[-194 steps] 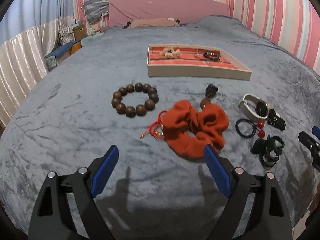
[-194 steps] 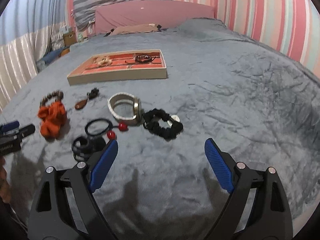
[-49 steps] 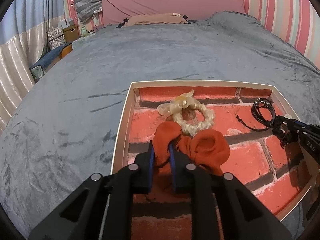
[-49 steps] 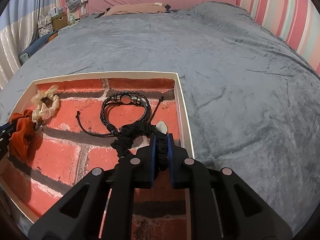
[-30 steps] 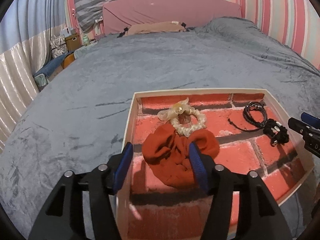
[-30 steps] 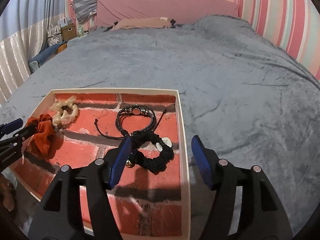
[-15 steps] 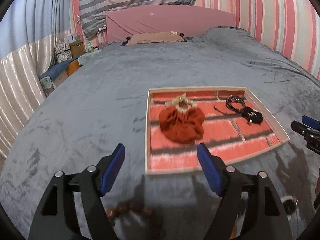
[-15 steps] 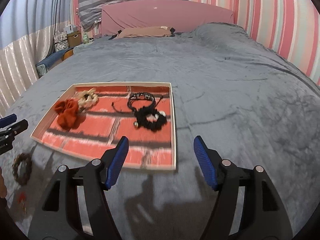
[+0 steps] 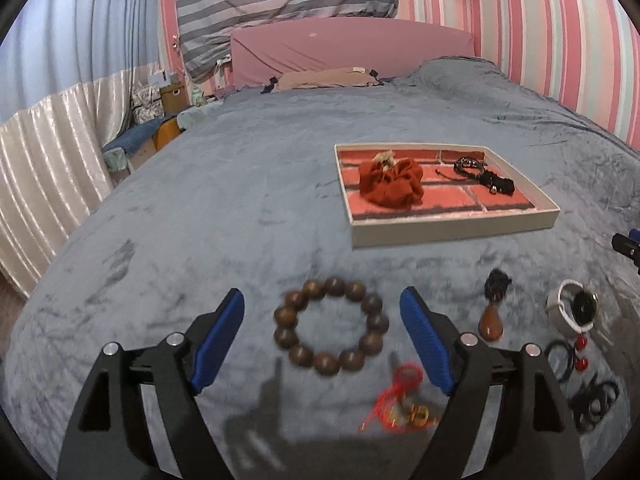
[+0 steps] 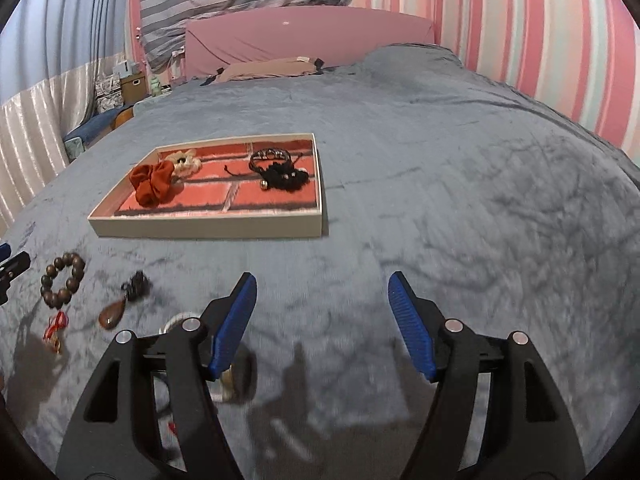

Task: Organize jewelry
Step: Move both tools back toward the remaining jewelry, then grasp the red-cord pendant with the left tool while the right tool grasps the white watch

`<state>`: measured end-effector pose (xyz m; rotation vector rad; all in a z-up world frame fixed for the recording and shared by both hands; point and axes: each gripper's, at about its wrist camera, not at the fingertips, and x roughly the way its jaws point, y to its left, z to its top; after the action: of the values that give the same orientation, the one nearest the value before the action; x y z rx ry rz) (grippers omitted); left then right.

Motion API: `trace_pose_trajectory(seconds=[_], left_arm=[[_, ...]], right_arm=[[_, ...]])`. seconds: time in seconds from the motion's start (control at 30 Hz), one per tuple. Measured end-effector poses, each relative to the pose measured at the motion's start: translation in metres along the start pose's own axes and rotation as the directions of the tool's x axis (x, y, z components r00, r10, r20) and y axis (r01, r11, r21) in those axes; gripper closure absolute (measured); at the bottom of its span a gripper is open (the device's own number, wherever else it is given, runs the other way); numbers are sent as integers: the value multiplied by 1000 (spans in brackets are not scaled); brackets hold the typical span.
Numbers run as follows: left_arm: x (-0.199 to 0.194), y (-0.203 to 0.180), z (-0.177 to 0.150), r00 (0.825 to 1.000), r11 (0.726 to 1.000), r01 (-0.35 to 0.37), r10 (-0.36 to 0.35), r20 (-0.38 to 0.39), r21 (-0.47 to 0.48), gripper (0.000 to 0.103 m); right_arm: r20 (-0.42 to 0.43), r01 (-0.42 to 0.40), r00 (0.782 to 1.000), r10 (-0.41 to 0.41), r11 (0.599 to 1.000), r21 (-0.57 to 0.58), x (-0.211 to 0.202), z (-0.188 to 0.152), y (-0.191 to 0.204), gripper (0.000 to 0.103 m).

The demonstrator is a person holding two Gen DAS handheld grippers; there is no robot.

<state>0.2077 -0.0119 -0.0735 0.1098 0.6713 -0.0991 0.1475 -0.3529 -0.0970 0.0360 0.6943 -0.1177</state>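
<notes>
The tray [image 9: 452,232] with a brick-pattern floor lies on the grey bedspread and holds an orange scrunchie [image 9: 390,186], a cream scrunchie [image 10: 184,160], a black cord bracelet [image 9: 468,166] and a black scrunchie [image 10: 286,178]. My left gripper [image 9: 322,336] is open, its fingers on either side of a brown bead bracelet [image 9: 330,330]. My right gripper [image 10: 322,320] is open and empty over bare bedspread. A white watch [image 9: 574,310] sits partly hidden behind the right gripper's left finger [image 10: 232,324].
Loose on the bed lie a brown teardrop pendant with a black tassel [image 9: 492,318], a red cord charm [image 9: 404,398], a black hair tie with red beads [image 9: 568,356] and a black claw clip [image 9: 594,400]. The pink headboard [image 9: 352,48] and pillows are far behind.
Both grippers have pulled back from the tray toward the near edge of the bed. The bead bracelet and other loose pieces have come into view between and beside the fingers.
</notes>
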Motion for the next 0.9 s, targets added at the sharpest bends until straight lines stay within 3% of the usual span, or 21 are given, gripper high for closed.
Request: trace_pose_trajectory(seconds=[0.33, 0.57, 0.9], left_arm=[[-4, 14, -35, 998, 998, 22, -26, -51, -64, 24], [-12, 11, -49, 998, 998, 32, -35, -56, -58, 24], [-10, 2, -62, 994, 997, 53, -57, -90, -48, 24]], right_arm=[[-22, 9, 1000, -9, 1000, 4, -10, -36, 14, 35], [-15, 21, 1000, -21, 1000, -19, -23, -45, 21, 35], [-68, 11, 998, -12, 1000, -15, -18, -67, 23, 35]])
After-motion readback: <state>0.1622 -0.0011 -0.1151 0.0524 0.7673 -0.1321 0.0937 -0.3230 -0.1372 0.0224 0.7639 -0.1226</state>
